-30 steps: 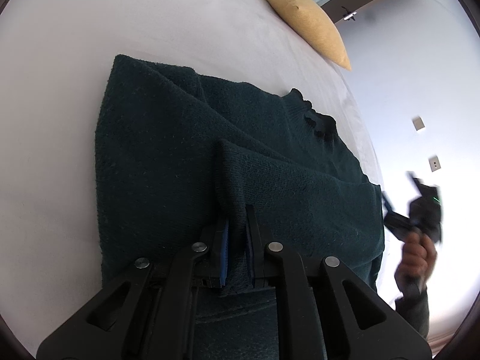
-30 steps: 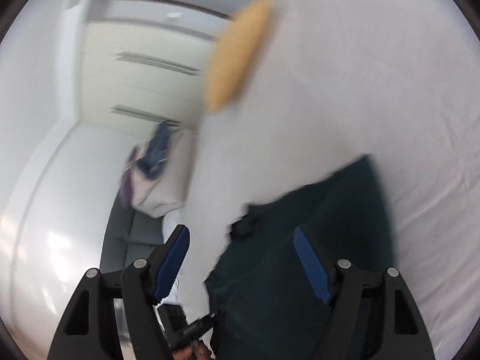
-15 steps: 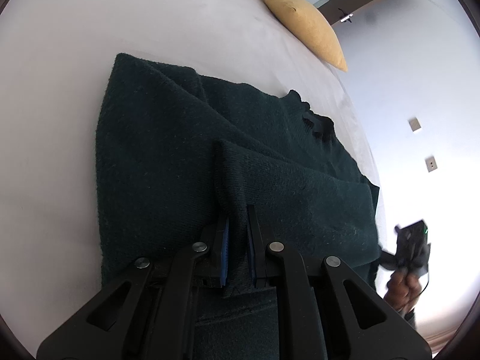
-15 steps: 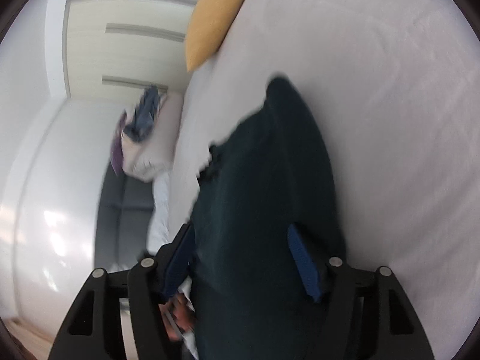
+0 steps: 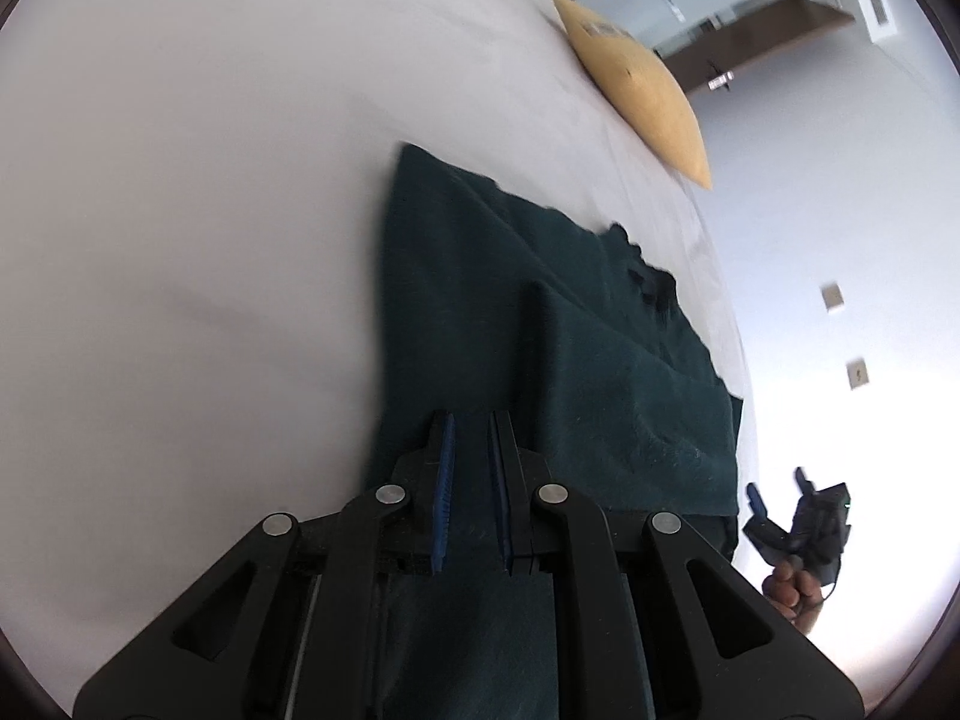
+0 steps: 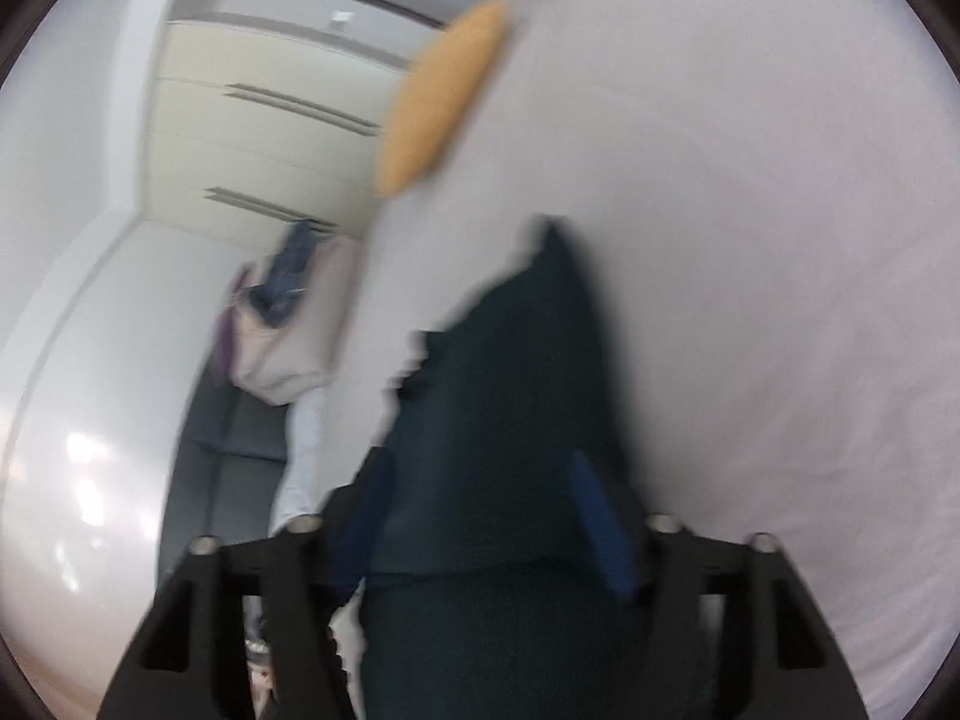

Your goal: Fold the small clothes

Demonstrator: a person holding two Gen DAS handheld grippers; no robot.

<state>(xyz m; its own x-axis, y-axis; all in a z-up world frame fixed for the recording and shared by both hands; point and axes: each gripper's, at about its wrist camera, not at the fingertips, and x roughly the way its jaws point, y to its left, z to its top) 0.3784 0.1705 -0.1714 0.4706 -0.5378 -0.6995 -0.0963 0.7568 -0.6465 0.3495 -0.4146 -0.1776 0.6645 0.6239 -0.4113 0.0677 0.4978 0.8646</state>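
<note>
Left gripper [image 5: 471, 468] is clamped narrow on a raised fold of the sweater [image 5: 600, 372], ready to carry it over. Sweater lies on the bed [image 5: 210, 210]. Right gripper [image 6: 480, 510] is wide, holding nothing, sweater between its jaws.

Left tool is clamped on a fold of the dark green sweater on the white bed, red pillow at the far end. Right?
Not quite: the pillow is yellow, as the left wrist view shows. The left tool does grip a fold of the dark green sweater on the white bed.
</note>
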